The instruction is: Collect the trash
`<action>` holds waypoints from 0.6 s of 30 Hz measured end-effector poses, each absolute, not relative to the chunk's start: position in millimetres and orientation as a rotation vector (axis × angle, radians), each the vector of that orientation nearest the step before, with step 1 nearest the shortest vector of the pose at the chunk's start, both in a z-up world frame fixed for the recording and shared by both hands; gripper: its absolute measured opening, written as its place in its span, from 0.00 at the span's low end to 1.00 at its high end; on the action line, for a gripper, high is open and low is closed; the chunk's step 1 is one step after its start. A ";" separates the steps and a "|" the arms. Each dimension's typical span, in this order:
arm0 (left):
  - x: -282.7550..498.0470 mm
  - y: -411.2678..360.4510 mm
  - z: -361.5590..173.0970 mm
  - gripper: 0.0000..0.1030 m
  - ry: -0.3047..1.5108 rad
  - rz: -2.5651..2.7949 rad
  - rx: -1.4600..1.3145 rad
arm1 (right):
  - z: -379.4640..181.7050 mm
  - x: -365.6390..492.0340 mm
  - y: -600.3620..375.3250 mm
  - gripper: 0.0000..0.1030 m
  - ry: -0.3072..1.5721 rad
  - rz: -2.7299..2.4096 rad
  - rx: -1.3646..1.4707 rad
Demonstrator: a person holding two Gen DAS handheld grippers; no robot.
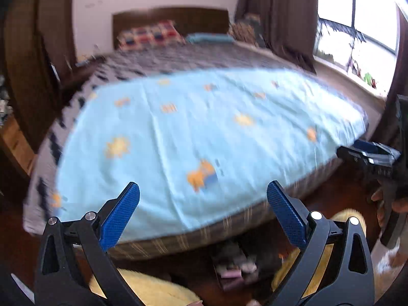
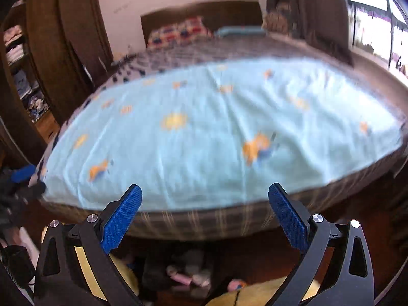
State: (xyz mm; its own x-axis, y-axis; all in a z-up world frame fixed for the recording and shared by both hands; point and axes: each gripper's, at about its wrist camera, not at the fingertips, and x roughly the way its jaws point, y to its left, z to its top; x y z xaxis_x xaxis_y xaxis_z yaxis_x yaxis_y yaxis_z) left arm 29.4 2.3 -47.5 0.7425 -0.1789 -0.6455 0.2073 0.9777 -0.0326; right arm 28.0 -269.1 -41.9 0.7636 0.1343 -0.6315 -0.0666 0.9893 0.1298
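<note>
**Both grippers spread and empty above the foot of the bed**

Nearest the lens in each wrist view are the blue pads of the gripper itself; the left gripper (image 1: 203, 191) stands with its fingers spread wide and nothing between them; the right gripper (image 2: 205, 192) is the same, wide apart and empty; neither touches anything.

The trash to be collected is hard to name with certainty; the likeliest candidate is a small heap of pink and grey scraps (image 2: 190, 274) on the dark floor, low in the frame, just under the foot of the bed and below the open fingers; the left view shows the same clutter (image 1: 234, 267); blur hides what the pieces are.

Beside it lies something soft and yellow (image 1: 150, 290); it may be a bag or a cloth, I cannot tell which.

Beyond spreads the pale blue sheet (image 1: 204, 132) with orange prints, covering the bed; a patterned pillow (image 1: 150, 34) rests against the dark headboard, near a bright window (image 1: 357, 25) at right; a wardrobe (image 2: 63, 38) stands at left.

Judging by the wide, empty fingers aimed over the bed, both hands seem free for the next pickup.
</note>
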 end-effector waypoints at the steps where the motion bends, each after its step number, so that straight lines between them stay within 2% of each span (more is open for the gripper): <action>1: 27.6 4.7 -36.5 0.92 0.673 -0.202 0.040 | -34.7 24.4 -269.6 0.97 0.671 0.104 0.098; 10: -10.8 9.1 29.1 0.92 0.462 -0.108 0.062 | 26.8 -24.1 -254.7 0.97 0.456 0.039 0.063; 18: -30.7 21.4 51.0 0.92 0.380 -0.062 -0.014 | 58.1 -58.3 -256.0 0.97 0.316 -0.065 0.039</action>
